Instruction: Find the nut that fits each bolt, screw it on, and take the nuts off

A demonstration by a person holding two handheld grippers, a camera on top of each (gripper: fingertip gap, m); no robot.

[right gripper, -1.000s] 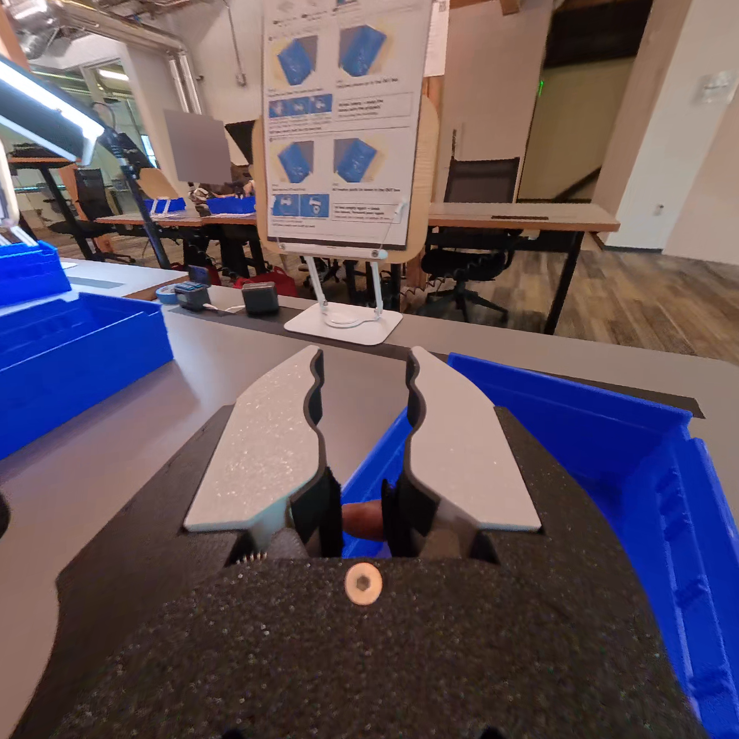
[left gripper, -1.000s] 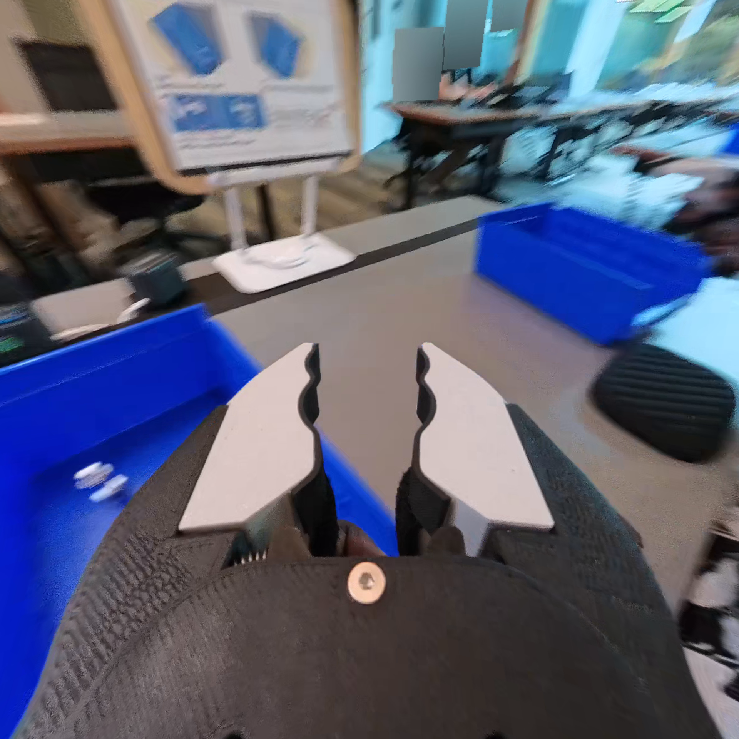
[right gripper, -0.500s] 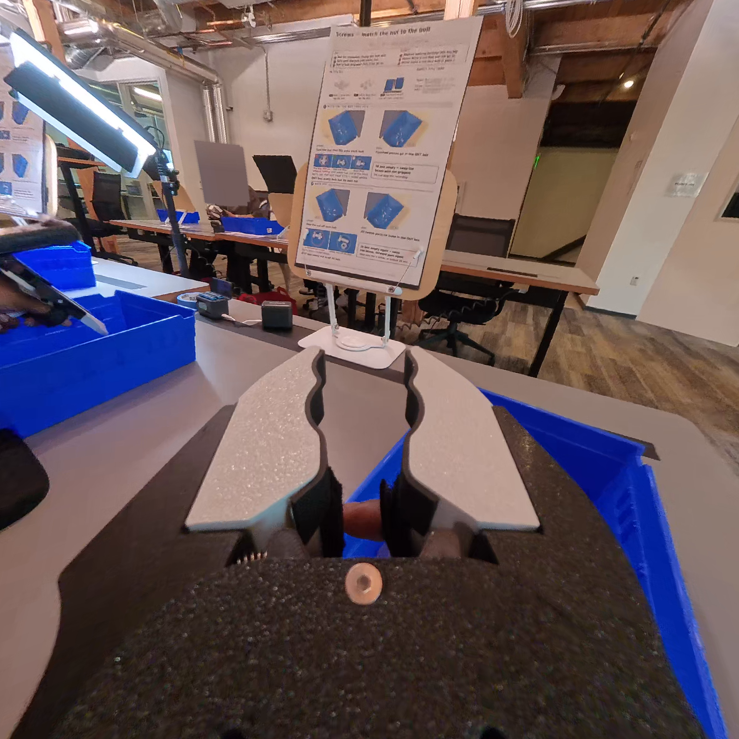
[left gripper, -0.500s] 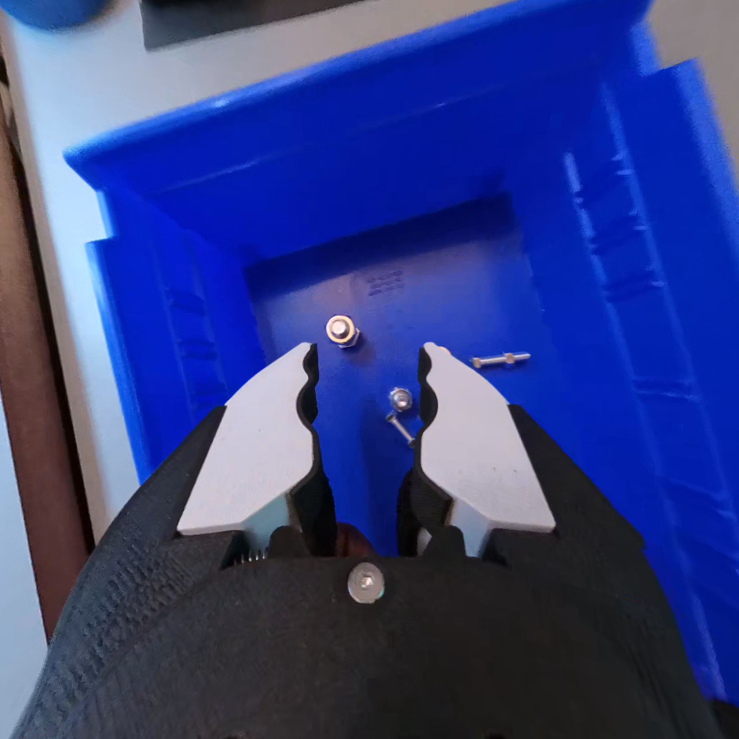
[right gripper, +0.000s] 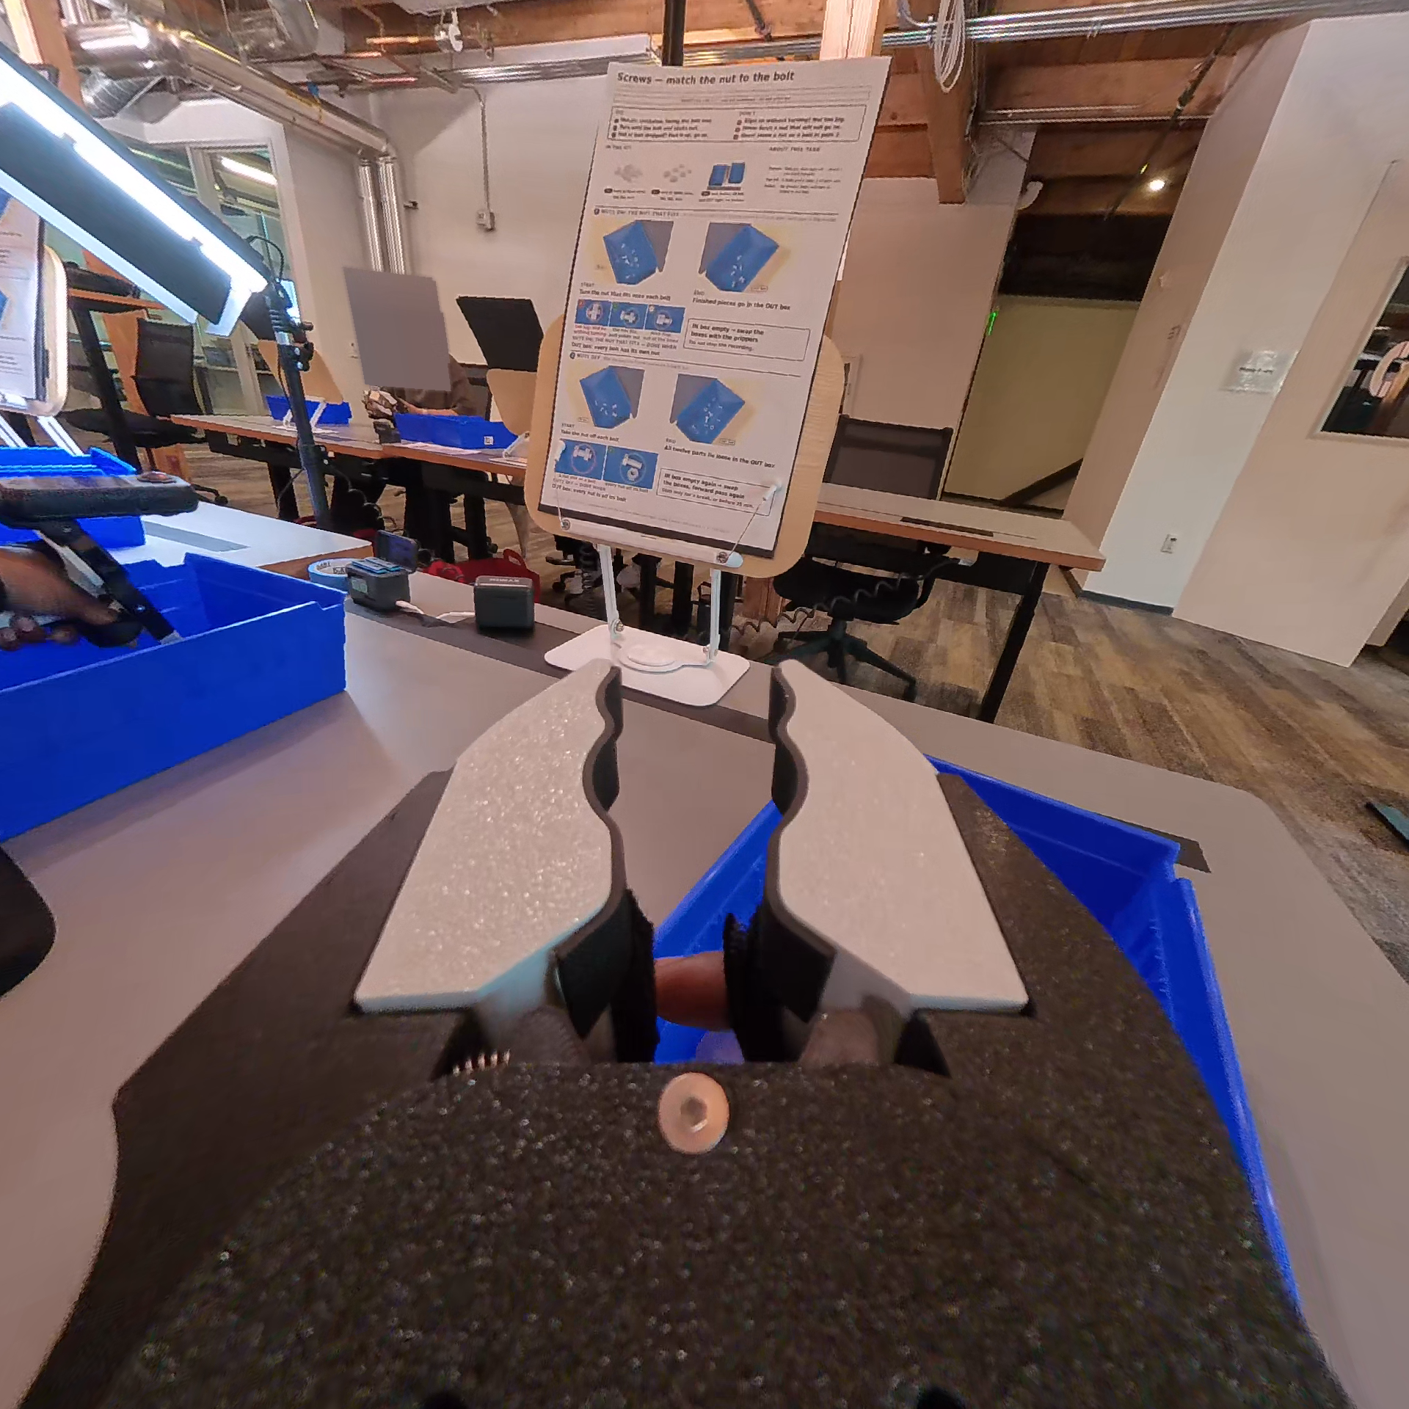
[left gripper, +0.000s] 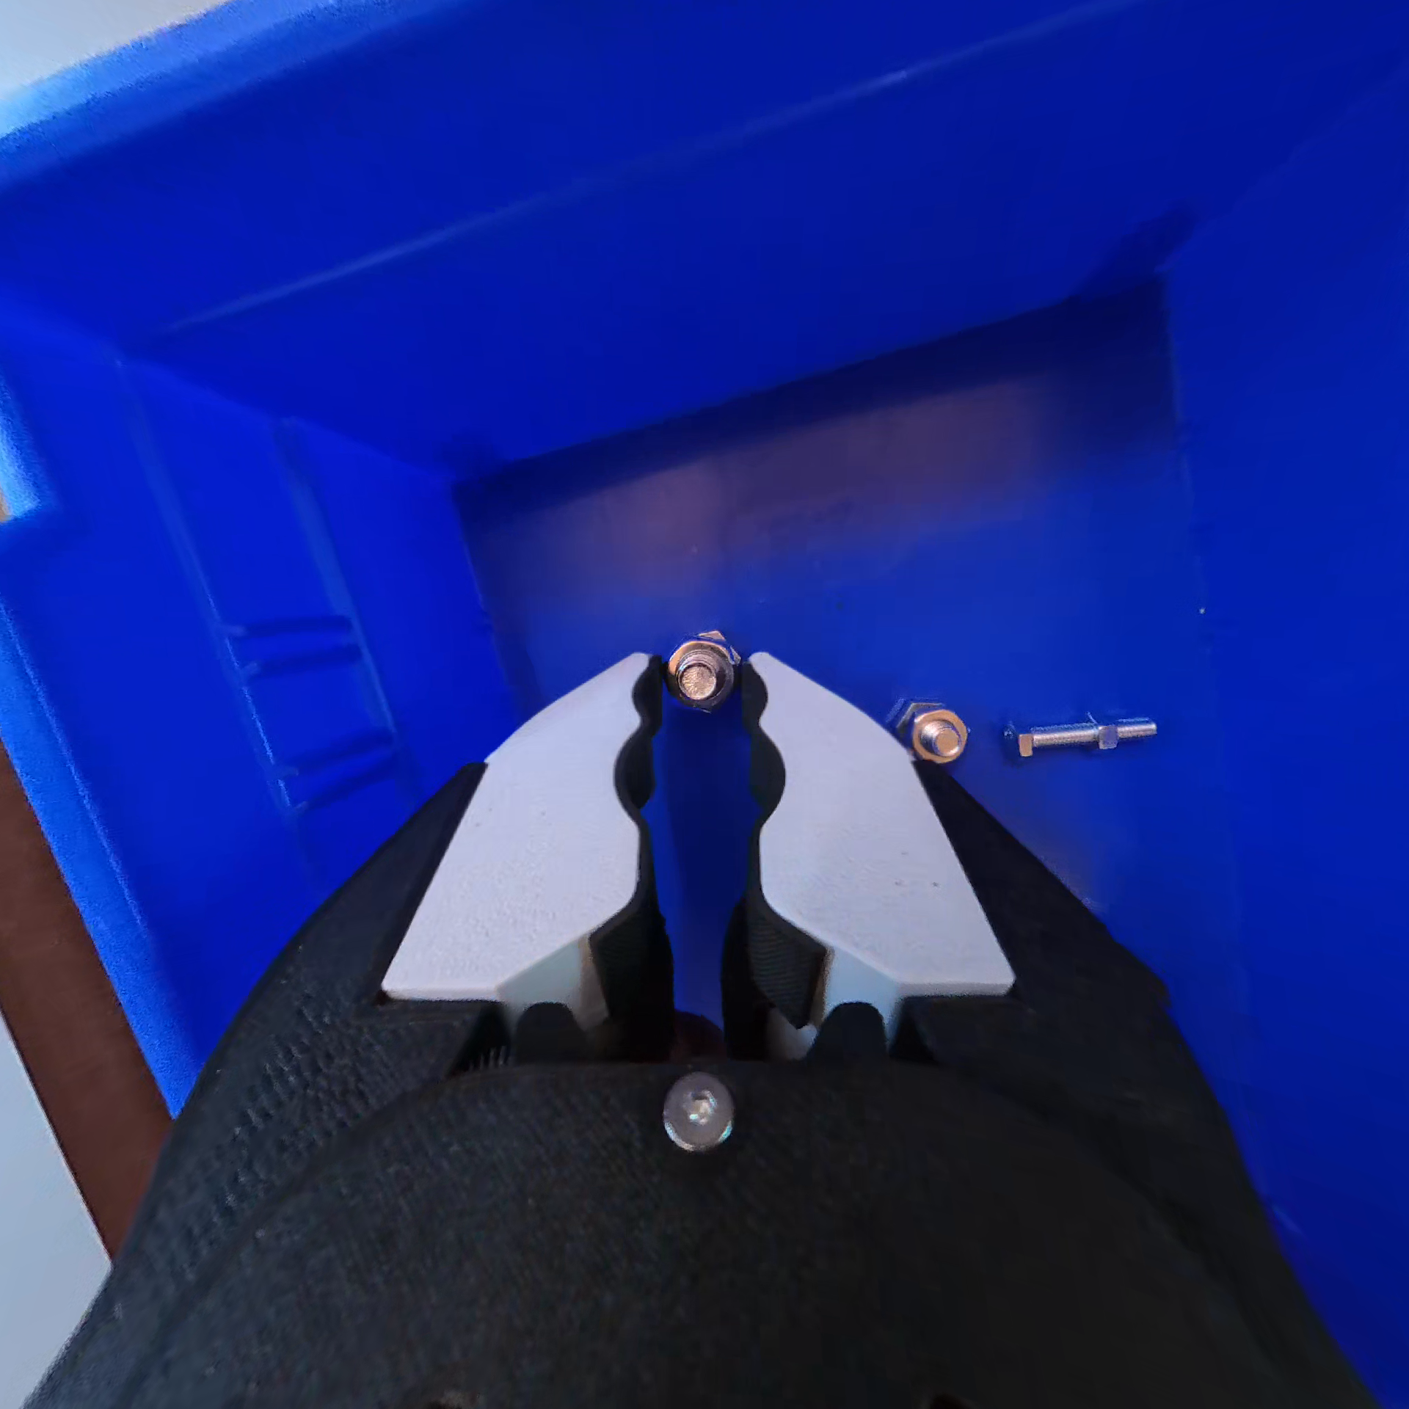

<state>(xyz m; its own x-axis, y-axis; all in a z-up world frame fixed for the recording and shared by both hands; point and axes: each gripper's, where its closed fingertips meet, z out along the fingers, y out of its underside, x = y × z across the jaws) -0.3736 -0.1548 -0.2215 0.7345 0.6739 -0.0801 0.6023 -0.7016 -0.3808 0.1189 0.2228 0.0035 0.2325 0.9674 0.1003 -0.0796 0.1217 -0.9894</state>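
In the left wrist view my left gripper (left gripper: 700,678) reaches down into a blue bin (left gripper: 686,267). Its two fingertips are closed against the sides of a silver bolt with a nut on it (left gripper: 698,681), which stands on end on the bin floor. A second bolt with a nut (left gripper: 934,738) and a thin bolt with a small nut (left gripper: 1079,736) lie to the right. In the right wrist view my right gripper (right gripper: 694,686) is open and empty, above the near corner of another blue bin (right gripper: 1105,861). The left gripper (right gripper: 114,595) shows far left, in its bin (right gripper: 152,686).
An instruction board on a white stand (right gripper: 709,305) stands at the grey table's far edge. Small black devices (right gripper: 503,602) and a tape roll (right gripper: 328,568) lie beside it. A lamp bar (right gripper: 114,198) hangs at upper left. A black pad (right gripper: 19,930) lies at the left edge.
My left gripper swung down into the bin, dropped close to the floor and closed its fingers onto the upright bolt with its nut. The right gripper tilted up a little and stayed open.
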